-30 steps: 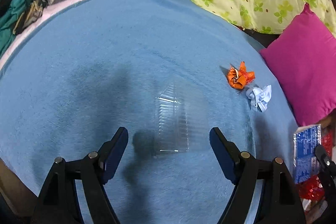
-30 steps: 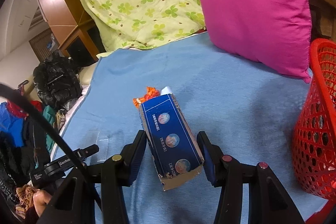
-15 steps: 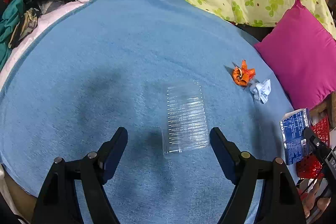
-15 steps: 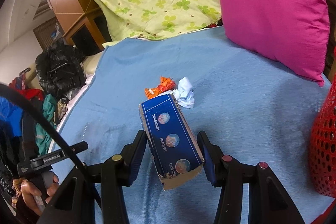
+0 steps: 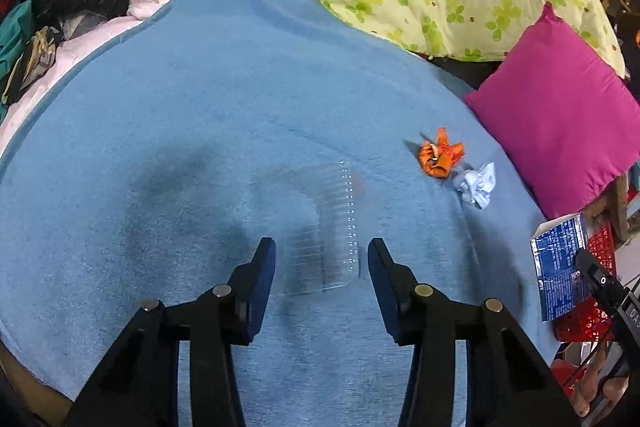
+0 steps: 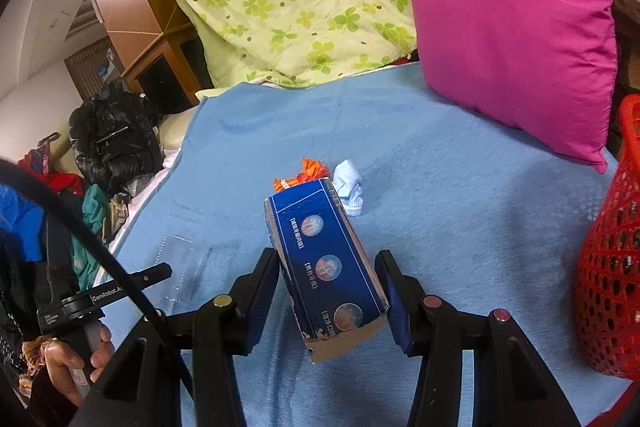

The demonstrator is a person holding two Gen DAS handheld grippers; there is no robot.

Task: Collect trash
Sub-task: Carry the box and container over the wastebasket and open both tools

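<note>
Left tool (image 5: pixel 322 259), jaws just narrowing, not yet pinching the clear tray (image 5: pixel 324 227) between them; squeeze next. Right tool (image 6: pixel 328 287) clamps the blue carton (image 6: pixel 326 267).

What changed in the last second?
Left tool has just been closing around the clear plastic tray; contact is unclear. Unchanged: right tool shut on the blue carton; orange wrapper and white wad lie untouched.

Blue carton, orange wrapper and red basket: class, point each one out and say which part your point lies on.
blue carton (image 6: pixel 326 259), right wrist view, on its printed top face.
orange wrapper (image 5: pixel 440 155), left wrist view, on the crumpled middle.
red basket (image 6: pixel 612 267), right wrist view, on its mesh wall.
</note>
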